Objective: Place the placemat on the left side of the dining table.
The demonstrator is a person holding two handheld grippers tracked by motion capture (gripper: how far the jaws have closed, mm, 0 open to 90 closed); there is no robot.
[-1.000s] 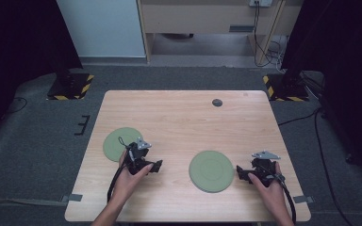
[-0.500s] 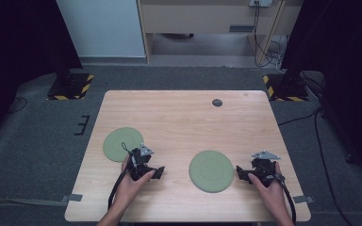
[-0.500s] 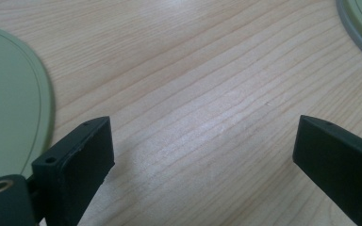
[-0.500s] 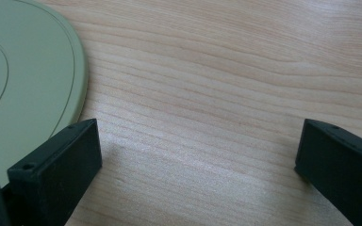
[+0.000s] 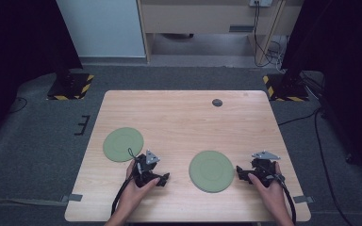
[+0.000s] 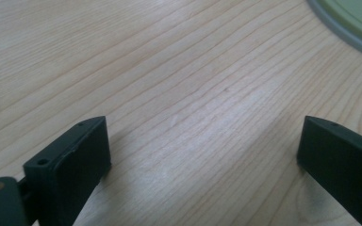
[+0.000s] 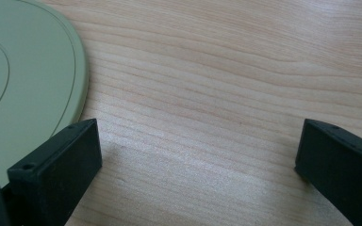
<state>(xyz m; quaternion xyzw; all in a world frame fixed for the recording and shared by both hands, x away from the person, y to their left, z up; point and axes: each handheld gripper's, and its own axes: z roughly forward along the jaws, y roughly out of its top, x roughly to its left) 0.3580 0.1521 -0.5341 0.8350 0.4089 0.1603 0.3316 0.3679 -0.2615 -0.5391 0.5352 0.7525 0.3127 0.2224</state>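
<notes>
Two flat round green plates lie on the wooden table (image 5: 184, 122). The left plate (image 5: 123, 144) sits near the table's left side, the right plate (image 5: 211, 171) near the front middle. My left gripper (image 5: 163, 178) rests low on the wood between the plates, pointing right, open and empty (image 6: 202, 136). Its view catches the right plate's rim (image 6: 353, 23) at the top right. My right gripper (image 5: 241, 171) lies just right of the right plate, pointing at it, open with bare wood between its jaws (image 7: 198, 141). The plate's edge (image 7: 28, 80) lies just beyond its left jaw.
A small dark round disc (image 5: 217, 102) lies near the table's far edge. Grey carpet surrounds the table, with two black stand bases (image 5: 68, 84) marked by yellow stripes at the far corners. Cables (image 5: 320, 141) run along the floor on the right.
My left gripper has drawn back from the left plate toward the table's near edge and slightly right. The right gripper has barely moved. Both plates stay put.
</notes>
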